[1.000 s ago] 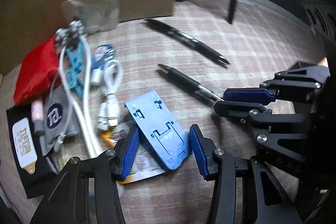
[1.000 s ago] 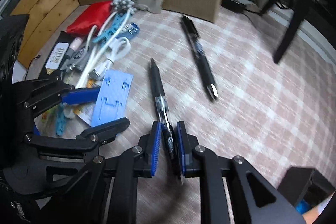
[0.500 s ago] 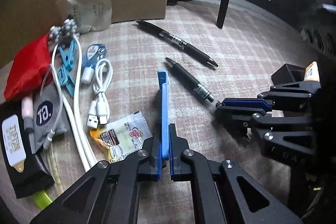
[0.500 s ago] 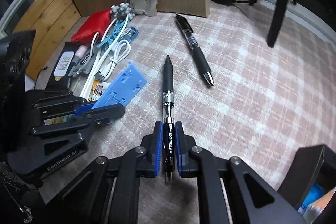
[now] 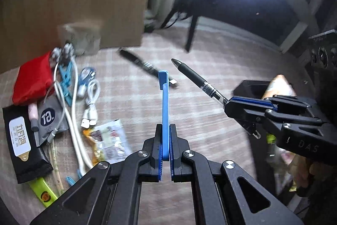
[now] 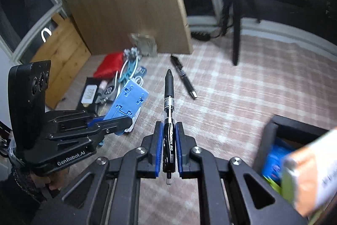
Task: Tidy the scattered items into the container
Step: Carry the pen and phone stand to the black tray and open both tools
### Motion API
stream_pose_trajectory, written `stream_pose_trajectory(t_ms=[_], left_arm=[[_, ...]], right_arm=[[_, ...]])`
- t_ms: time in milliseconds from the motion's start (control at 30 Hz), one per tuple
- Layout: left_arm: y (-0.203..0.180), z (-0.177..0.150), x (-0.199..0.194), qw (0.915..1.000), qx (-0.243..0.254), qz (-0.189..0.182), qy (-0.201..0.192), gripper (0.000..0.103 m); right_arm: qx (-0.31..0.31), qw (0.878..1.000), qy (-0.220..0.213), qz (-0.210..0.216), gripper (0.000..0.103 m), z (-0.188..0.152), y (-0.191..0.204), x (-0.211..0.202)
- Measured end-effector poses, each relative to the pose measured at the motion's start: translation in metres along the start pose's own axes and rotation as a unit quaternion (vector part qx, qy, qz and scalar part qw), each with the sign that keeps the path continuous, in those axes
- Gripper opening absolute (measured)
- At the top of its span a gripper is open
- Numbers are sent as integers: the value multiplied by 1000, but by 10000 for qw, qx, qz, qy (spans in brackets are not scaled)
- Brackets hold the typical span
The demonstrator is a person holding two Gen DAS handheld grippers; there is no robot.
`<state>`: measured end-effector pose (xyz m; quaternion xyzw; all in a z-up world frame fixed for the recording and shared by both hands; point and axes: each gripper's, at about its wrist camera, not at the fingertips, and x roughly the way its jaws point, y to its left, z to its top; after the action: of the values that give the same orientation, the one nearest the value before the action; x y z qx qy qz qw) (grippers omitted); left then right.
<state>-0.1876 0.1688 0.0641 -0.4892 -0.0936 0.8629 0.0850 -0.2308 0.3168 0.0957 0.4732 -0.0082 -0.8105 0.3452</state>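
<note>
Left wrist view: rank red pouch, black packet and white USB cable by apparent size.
1. black packet and red pouch: alike, and the packet sits nearer the camera, so unranked.
2. white USB cable: smallest.

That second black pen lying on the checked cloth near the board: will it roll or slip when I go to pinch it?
The pen looks round and stiff, so a nudge may roll it on the flat cloth. Its smooth barrel may slip; pinch across its middle.

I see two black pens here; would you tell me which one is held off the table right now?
The pen clamped in the right gripper, tip pointing away from it. The other black pen lies loose on the checked cloth, farther off, near the wooden board.
</note>
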Motion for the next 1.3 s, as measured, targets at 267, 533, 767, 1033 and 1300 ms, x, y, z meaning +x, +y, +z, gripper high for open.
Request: stream_pose_trajectory(t_ms=[267, 533, 767, 1033, 1300], left_arm=[[-82, 2, -19, 9950, 586, -803, -77, 4], [-187, -13, -16, 9787, 1475, -1421, 120, 4], [-245, -21, -10, 9670, 1950, -1628, 211, 4], [-280, -21, -1, 9599, 2365, -1473, 311, 39], [-265, -20, -2, 9694, 2207, -1052, 221, 66]], right_arm=[[639, 9934, -659, -683, 11, -48, -46, -105], [1363, 9698, -1088, -1708, 11, -110, -107, -204], [1930, 9459, -1144, -2343, 11, -154, -155, -251], [2397, 9293, -1162, -2559, 37, -177, -179, -263], [2426, 9231, -1415, -2627, 58, -175, -175, -272]])
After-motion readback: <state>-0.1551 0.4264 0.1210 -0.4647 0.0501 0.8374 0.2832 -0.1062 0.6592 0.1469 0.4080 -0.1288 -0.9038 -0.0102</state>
